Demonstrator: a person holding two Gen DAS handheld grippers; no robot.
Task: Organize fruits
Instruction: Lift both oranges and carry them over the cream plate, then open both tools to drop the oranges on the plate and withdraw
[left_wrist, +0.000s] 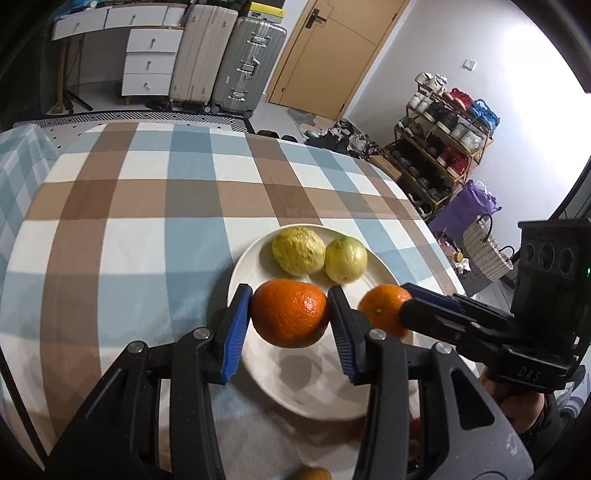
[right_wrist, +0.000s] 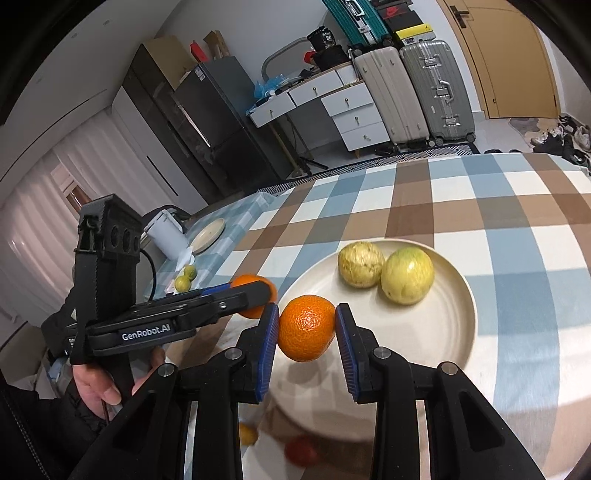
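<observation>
The surface (left_wrist: 122, 206), under a blue, brown and white checked cloth, carries a round cream plate (left_wrist: 251, 369) near its right edge in the left wrist view. Two yellow-green fruits (left_wrist: 298, 252) (left_wrist: 346, 259) lie touching each other on the plate's far side.

The left claw (left_wrist: 290, 317) is closed on a large orange (left_wrist: 290, 314), both blue pads pressed against its sides, and the fruit hangs clear above the near half of the plate with its shadow below. The right claw (right_wrist: 307, 328) is likewise closed on a smaller orange (right_wrist: 306, 326), held above the plate's near left rim in its own view. The two oranges sit close beside each other, apart but only just.

The step in hand appears to be setting both oranges down on the plate. To do it well, I would bring each one low before releasing, so it settles rather than drops and rolls. The bare near half of the plate offers room; the oranges should go there, clear of the yellow-green pair, so nothing is knocked toward the rim. Because the claws are so near each other, placing one fruit first and drawing that claw back seems safer than opening both together. A few small fruits (right_wrist: 186, 278) lie toward the surface's far left corner, still outside the plate.
</observation>
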